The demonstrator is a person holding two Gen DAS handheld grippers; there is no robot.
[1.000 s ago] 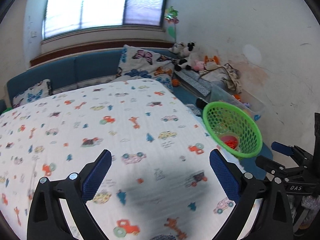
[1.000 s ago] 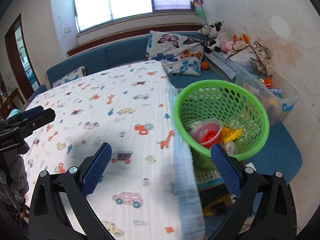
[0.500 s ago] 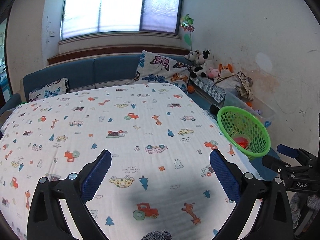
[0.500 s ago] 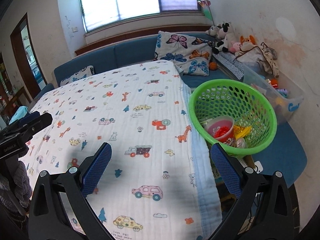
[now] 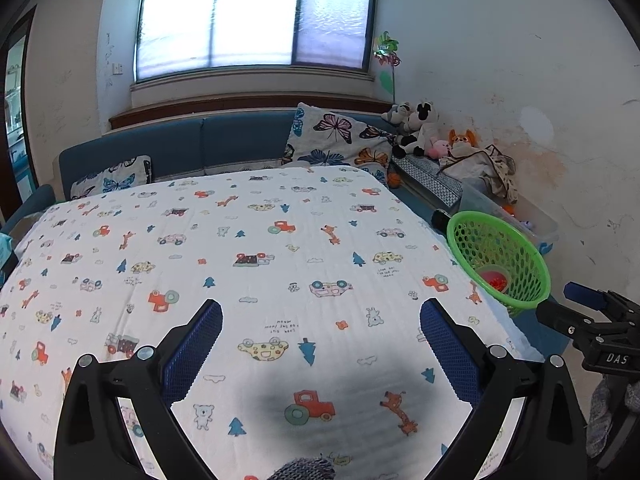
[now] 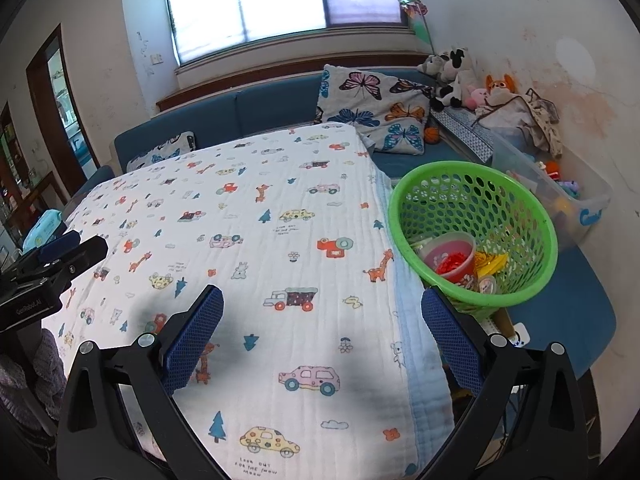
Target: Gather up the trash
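Jaws of left gripper and right gripper wide apart, empty

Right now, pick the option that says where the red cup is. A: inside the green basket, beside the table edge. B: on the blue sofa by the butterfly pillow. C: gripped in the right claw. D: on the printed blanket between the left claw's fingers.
A: the red cup sits inside the green basket with other wrappers, while both the left claw and right claw are open and hold nothing.
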